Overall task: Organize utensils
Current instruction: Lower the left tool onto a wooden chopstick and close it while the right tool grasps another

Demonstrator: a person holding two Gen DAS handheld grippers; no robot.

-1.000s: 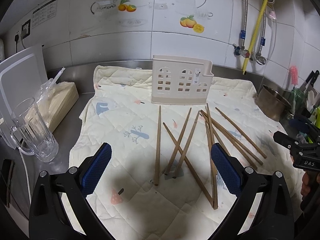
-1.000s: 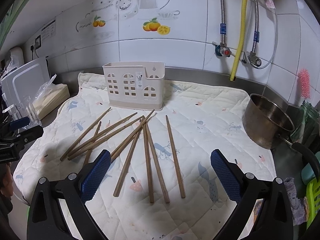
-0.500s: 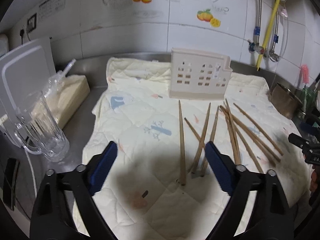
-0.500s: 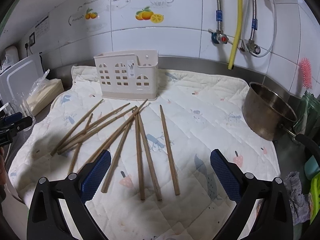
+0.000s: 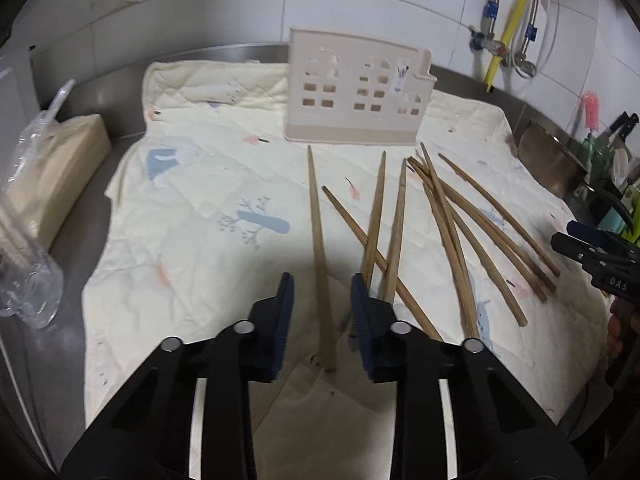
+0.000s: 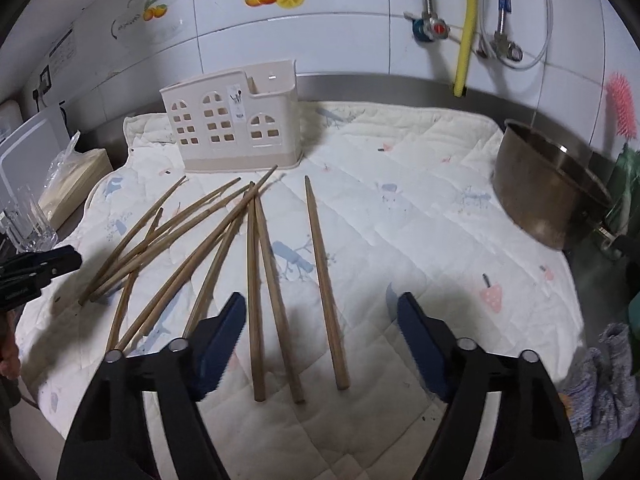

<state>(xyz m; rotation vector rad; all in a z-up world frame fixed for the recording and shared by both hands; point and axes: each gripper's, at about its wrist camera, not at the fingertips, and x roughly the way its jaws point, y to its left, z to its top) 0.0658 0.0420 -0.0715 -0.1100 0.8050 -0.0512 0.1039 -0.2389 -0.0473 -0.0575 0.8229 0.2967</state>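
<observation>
My left gripper (image 5: 322, 292) has just been closing, pads straddling the leftmost chopstick (image 5: 318, 240), not yet pinching. Right gripper (image 6: 320, 320), closing too, brackets three near sticks: risk of grabbing several, or scattering the crossed pile.

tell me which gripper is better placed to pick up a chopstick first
Left. The left gripper has just been closing, with one chopstick between its jaws, untouched. The right gripper brackets three.
</observation>
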